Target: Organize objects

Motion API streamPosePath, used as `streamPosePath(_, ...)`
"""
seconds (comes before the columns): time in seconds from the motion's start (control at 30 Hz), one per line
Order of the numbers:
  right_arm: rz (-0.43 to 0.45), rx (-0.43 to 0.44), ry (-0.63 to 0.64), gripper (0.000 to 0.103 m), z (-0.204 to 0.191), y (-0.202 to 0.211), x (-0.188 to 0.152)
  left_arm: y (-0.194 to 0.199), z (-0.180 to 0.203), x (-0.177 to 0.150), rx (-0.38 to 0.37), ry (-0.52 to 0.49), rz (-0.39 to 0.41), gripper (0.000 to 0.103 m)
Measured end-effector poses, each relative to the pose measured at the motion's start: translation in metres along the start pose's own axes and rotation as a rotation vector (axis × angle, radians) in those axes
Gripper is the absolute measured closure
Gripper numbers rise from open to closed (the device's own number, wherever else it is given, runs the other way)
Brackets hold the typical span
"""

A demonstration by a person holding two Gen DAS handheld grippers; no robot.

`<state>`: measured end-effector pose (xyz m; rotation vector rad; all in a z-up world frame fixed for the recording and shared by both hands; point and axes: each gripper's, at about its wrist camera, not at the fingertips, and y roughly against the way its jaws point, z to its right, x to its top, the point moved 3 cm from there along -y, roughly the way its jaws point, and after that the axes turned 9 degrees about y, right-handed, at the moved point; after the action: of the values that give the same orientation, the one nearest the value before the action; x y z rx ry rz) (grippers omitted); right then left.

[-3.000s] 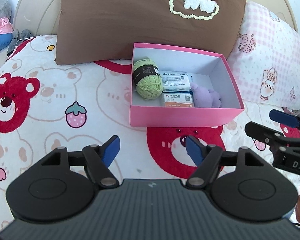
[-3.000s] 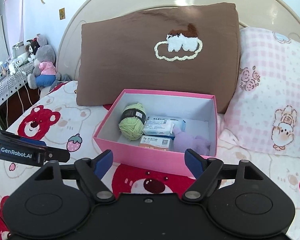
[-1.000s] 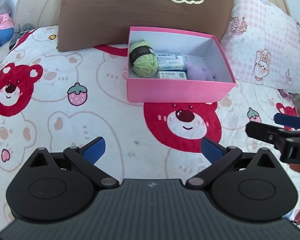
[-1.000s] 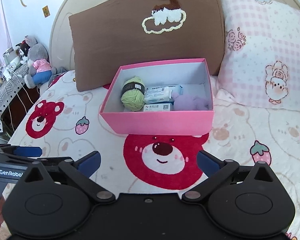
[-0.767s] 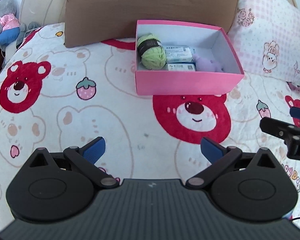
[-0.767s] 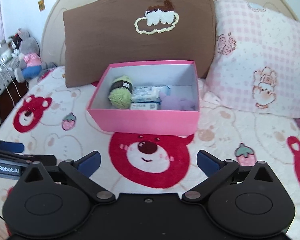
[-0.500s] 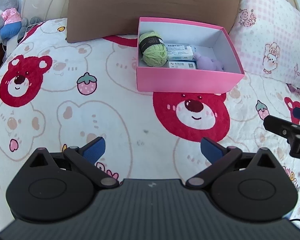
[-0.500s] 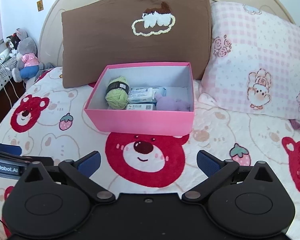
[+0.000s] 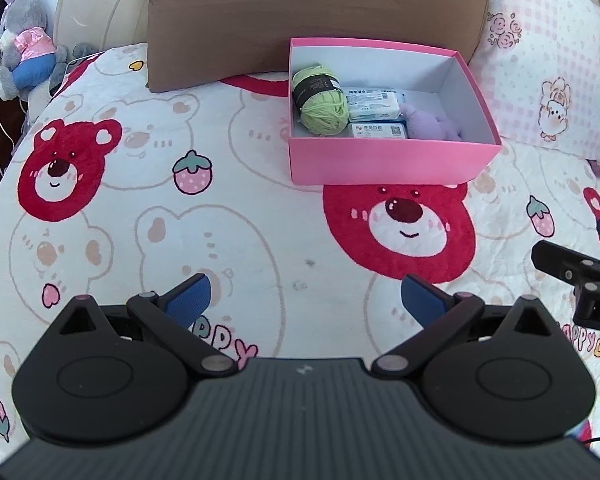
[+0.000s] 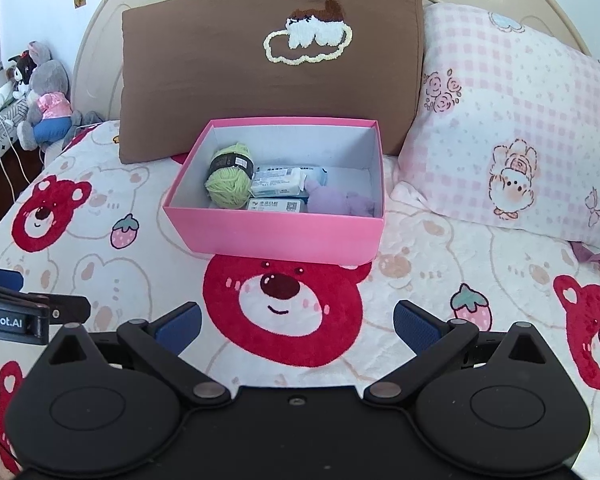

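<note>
right wrist alone shows the brown pillow's [image 10: 203,76] whole embroidery [image 10: 308,34].

Both hand-held grippers [image 9: 304,294] [image 10: 295,322] wider apart than before, farther from pink box [image 9: 388,160].

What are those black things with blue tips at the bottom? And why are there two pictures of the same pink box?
Those are two grabbers, like big tweezers, and a person holds one in each hand. Each has a small camera looking out along its fingers, so you get two pictures: one from the left gripper, one from the right gripper. Both are open and hold nothing. Each camera also catches the other grabber at its picture's edge.

They look at a bed with a bear blanket. On it sits the pink box, in front of a brown pillow. Inside the box lie a green yarn ball, two white packets and a purple soft toy.
</note>
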<state>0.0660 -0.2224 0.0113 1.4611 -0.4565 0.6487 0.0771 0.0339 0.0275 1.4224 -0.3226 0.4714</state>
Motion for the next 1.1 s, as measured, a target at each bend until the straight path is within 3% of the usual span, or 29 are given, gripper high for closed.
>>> streamPosePath(1.1,-0.041,-0.008,0.020,0.000,-0.0025,-0.0024,-0.0049,-0.0065,-0.0004,-0.0026,0.045,-0.028,-0.032,0.000)
